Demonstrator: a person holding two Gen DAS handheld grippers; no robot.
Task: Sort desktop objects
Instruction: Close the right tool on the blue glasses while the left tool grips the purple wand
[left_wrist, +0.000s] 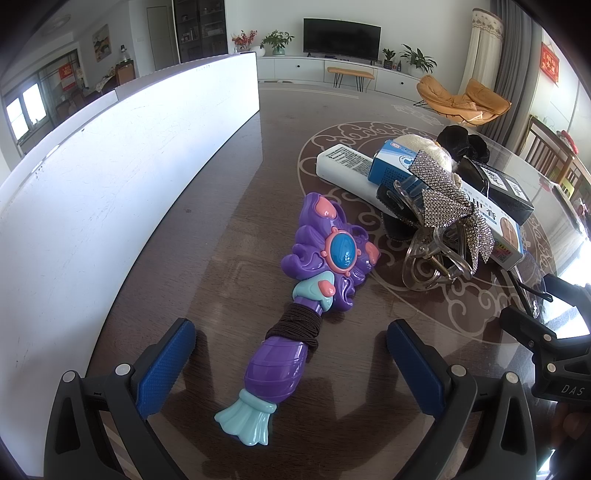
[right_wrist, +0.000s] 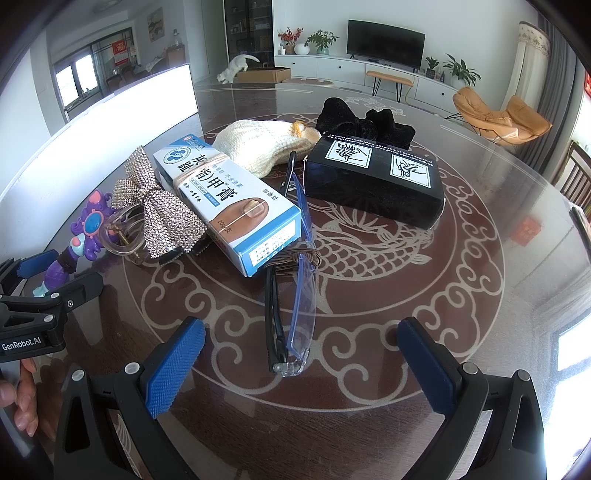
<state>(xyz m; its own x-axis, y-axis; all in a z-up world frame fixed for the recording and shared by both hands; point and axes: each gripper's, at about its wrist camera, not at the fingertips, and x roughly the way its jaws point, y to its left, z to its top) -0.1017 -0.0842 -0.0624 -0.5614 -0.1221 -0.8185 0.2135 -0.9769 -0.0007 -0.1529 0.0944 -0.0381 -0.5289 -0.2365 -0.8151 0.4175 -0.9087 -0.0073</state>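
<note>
Toy wand (left_wrist: 295, 295) lies at lower centre of the left view, handle toward me between my left gripper (left_wrist: 291, 354), fingers spread wide to straddle it. Folded glasses (right_wrist: 291, 314) lie centre-low between my right gripper (right_wrist: 301, 354), likewise released and empty.

The flat white device (left_wrist: 345, 168) with a printed label is mostly buried under the blue and white cardboard cream box (left_wrist: 439, 192), so no clue what it is. The label print is too small to read. The black velvet scrunchie (right_wrist: 365, 120) is half hidden behind the black rectangular box (right_wrist: 373, 184). The cream knitted pouch (right_wrist: 258, 146) has one end tucked under the cream box. The sparkly rhinestone bow (left_wrist: 443, 201) covers part of the clear plastic claw clip (left_wrist: 432, 258). The purple plastic toy wand (right_wrist: 79, 236) is partly blocked in the right wrist view.
</note>
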